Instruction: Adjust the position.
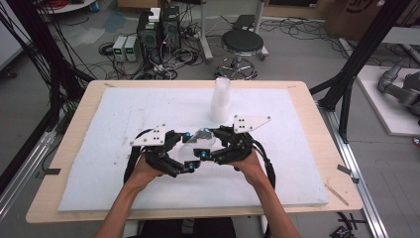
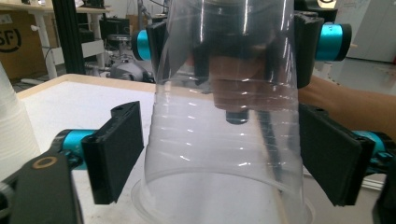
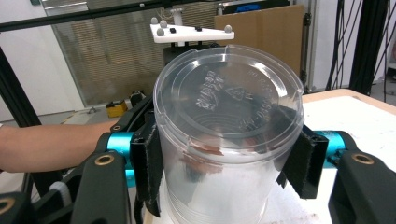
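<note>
Forearms are coming in from the near edge of the table (image 1: 317,163), each hand carrying a gripper over the white foam mat (image 1: 124,114). The right gripper (image 3: 229,161) is clamping a clear plastic cup (image 3: 226,140) close to its closed base, its black pads pressing on either side of the wall, the embossed bottom facing the right gripper view. The left gripper (image 2: 219,154) is straddling the same clear plastic cup (image 2: 224,140) nearer its wide rim; its jaws are standing about half open, with the left pad showing a gap to the wall, while I cannot tell if the right pad is touching it. From the high view the cup (image 1: 198,138) is hanging in the air between left gripper (image 1: 185,151) and right gripper (image 1: 208,144), above the middle of the mat. Farther back, a stack of white cups (image 1: 221,99) is standing upright on the mat. Beyond the table, a black stool (image 1: 241,43) is sitting on the floor.
</note>
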The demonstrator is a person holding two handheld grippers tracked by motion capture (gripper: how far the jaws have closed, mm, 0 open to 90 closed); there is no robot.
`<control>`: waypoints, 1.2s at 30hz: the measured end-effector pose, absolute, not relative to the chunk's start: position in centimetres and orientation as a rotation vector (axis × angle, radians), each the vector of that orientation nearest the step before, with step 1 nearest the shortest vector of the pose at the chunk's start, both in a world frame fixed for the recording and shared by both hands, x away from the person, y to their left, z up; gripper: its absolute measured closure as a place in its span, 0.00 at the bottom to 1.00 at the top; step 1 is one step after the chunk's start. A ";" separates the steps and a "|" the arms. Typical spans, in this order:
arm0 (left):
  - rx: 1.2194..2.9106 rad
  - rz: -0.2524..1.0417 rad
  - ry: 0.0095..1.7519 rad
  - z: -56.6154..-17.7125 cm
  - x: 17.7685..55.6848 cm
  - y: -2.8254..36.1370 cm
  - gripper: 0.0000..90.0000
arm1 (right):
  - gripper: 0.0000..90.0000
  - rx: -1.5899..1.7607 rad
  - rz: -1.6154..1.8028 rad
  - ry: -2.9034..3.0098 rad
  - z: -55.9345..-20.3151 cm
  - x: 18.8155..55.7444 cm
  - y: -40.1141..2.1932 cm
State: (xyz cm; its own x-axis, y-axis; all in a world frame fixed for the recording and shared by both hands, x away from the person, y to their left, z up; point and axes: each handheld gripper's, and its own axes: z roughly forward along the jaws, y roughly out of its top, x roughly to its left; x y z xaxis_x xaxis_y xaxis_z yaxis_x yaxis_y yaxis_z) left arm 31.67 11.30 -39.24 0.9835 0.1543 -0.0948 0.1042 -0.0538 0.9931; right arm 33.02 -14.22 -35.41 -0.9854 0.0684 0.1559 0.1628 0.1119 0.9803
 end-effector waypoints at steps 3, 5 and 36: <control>1.625 0.042 0.193 -39.2 31.6 11.3 0.25 | 0.44 -0.238 -2.027 -2.287 -35.5 33.0 -14.1; 1.623 0.047 0.192 -39.2 31.6 11.3 0.29 | 0.44 -0.238 -2.027 -2.288 -35.5 33.0 -14.1; 1.727 0.085 0.204 -38.8 31.4 12.5 0.36 | 0.15 -0.209 -1.928 -2.373 -35.5 32.8 -14.0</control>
